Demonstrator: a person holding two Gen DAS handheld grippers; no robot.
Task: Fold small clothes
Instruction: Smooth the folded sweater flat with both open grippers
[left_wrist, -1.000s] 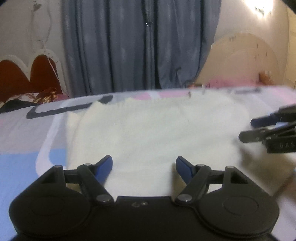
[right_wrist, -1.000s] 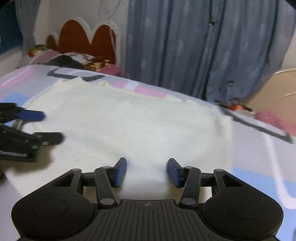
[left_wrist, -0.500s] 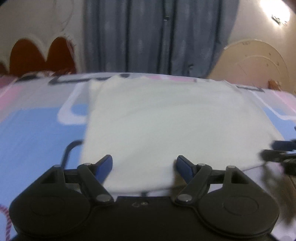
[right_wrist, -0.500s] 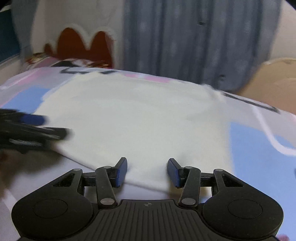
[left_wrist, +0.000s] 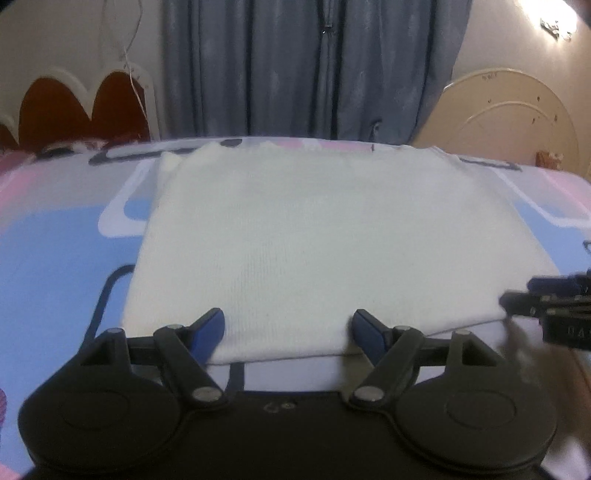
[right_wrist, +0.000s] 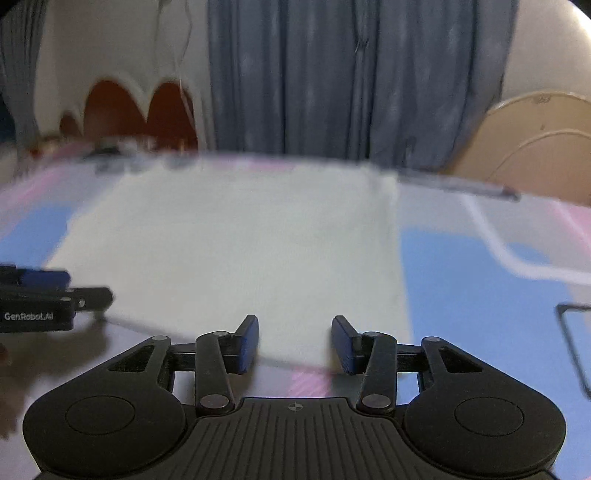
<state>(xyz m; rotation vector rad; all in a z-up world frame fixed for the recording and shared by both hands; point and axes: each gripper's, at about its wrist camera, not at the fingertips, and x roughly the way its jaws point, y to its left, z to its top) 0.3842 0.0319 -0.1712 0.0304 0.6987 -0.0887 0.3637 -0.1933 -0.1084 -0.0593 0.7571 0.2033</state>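
Observation:
A white knitted garment (left_wrist: 325, 240) lies flat on the bed; it also shows in the right wrist view (right_wrist: 236, 243). My left gripper (left_wrist: 290, 330) is open, its blue pads at the garment's near edge toward the left corner. My right gripper (right_wrist: 294, 341) is open at the near edge toward the right corner. Neither holds cloth. The right gripper also shows at the right side of the left wrist view (left_wrist: 554, 299), and the left gripper at the left side of the right wrist view (right_wrist: 51, 295).
The bed sheet (left_wrist: 55, 251) is blue, pink and white with dark lines. A red and white headboard (left_wrist: 74, 107) stands at the back left, grey curtains (left_wrist: 314, 66) behind, and a cream round headboard (left_wrist: 517, 122) at the back right.
Both grippers have drawn back from over the garment to its near edge and turned to face it squarely. Both stayed open. The garment lies as before.

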